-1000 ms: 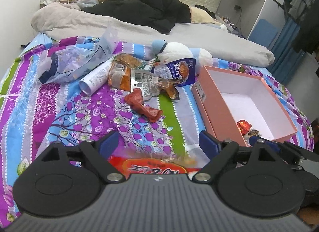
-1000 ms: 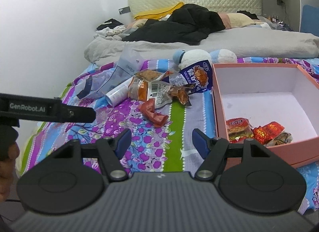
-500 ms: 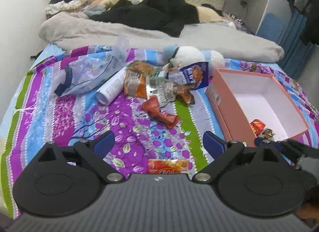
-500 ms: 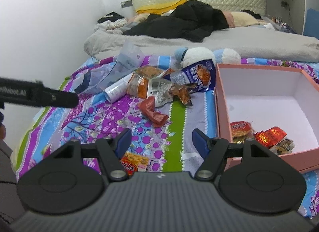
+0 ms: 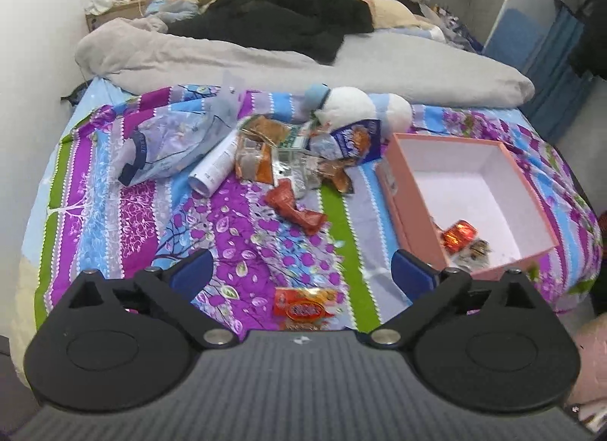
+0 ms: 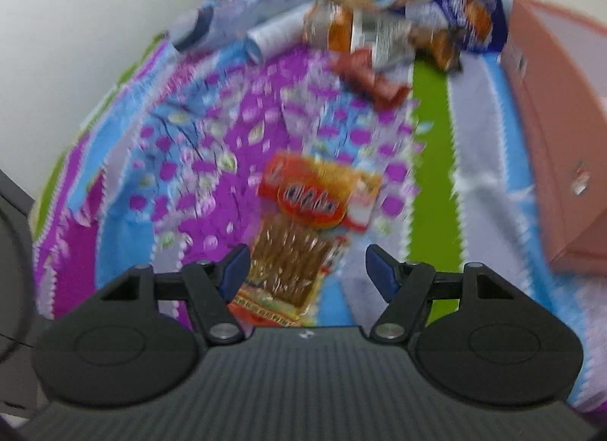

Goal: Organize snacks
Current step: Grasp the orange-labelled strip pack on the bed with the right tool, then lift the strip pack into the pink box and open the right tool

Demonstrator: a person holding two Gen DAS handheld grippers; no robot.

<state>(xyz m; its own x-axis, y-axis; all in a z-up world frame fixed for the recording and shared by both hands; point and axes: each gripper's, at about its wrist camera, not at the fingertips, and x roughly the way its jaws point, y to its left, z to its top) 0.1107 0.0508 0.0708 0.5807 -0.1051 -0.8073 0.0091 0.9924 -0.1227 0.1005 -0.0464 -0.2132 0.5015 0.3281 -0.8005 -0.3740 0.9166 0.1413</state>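
An orange-and-red snack packet (image 5: 305, 308) lies flat on the patterned bedspread near its front edge. My left gripper (image 5: 299, 276) hangs above it, jaws opening wide, nothing between them. In the blurred right wrist view the same packet (image 6: 303, 228) lies just ahead of and between the blue fingertips of my right gripper (image 6: 307, 270), whose jaws are opening; the pads do not press on it. A pink box (image 5: 531, 213) on the right holds a red wrapped snack (image 5: 459, 234) and a few others. A pile of snack packets (image 5: 299, 160) lies mid-bed, a red packet (image 5: 296, 209) in front of it.
A white tube (image 5: 216, 164), a clear plastic bag (image 5: 170, 145) and a white plush toy (image 5: 356, 107) lie behind the pile. A grey duvet (image 5: 341, 65) and black clothing (image 5: 296, 20) fill the back of the bed. The wall (image 6: 76, 43) stands to the left.
The left gripper has risen and opened wider, leaving the orange packet lying on the bedspread. The right gripper has dropped and tilted down over that packet, opening a little.
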